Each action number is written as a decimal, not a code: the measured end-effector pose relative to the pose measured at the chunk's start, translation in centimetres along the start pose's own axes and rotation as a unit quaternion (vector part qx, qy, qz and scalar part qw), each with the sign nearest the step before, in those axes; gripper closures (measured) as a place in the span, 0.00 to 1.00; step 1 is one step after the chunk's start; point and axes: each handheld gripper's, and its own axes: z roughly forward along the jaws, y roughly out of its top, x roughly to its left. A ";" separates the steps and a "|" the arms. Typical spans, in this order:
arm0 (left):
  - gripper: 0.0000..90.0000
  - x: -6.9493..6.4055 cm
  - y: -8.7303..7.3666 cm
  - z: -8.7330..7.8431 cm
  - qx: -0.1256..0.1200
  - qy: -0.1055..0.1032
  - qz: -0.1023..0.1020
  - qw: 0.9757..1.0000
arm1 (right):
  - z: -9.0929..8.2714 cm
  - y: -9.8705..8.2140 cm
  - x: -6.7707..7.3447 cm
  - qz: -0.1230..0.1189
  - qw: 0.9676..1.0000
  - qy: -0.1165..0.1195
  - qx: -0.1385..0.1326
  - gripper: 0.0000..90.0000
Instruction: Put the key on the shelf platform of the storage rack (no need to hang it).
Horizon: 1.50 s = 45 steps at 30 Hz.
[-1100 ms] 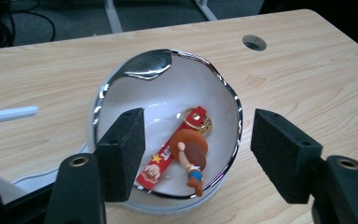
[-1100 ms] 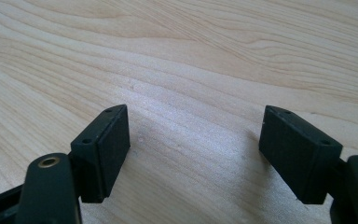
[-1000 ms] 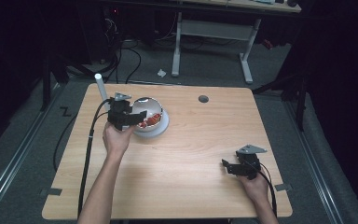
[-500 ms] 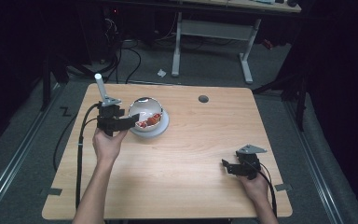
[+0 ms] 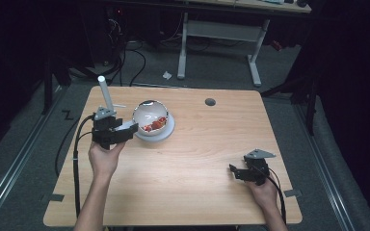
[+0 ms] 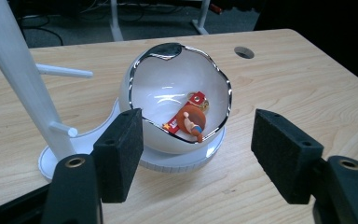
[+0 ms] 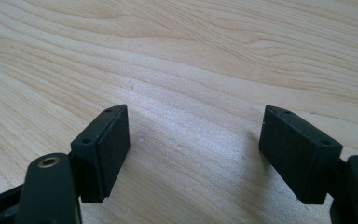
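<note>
- Left hand-held gripper [image 6: 193, 154] spread, empty, just short of the egg-shaped bowl [image 6: 179, 93].
- Keychain figure [image 6: 192, 122] lies inside the bowl; likely reach over the jagged rim.
- Right hand-held gripper [image 7: 193, 156] spread, empty, well apart on the worktop [image 7: 205, 60].

The white stand [image 6: 16, 79] left of the left gripper [image 6: 196, 154] runs off the top edge. Beyond its spread jaws, the bowl [image 6: 179, 93] holds a small figure [image 6: 192, 122] lying on a red tag, its print too small to read.

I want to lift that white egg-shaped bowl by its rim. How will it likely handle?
The bowl looks glossy, so its rim may slip between the pads. Its thin, jagged edge suggests something brittle. It sits on a round base, and may tip or lift off separately.
</note>
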 end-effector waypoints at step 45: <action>0.36 3.6 -1.2 -4.7 0.000 -0.009 -0.013 1.000 | 0.0 0.0 0.0 -0.001 1.000 0.000 0.000 0.27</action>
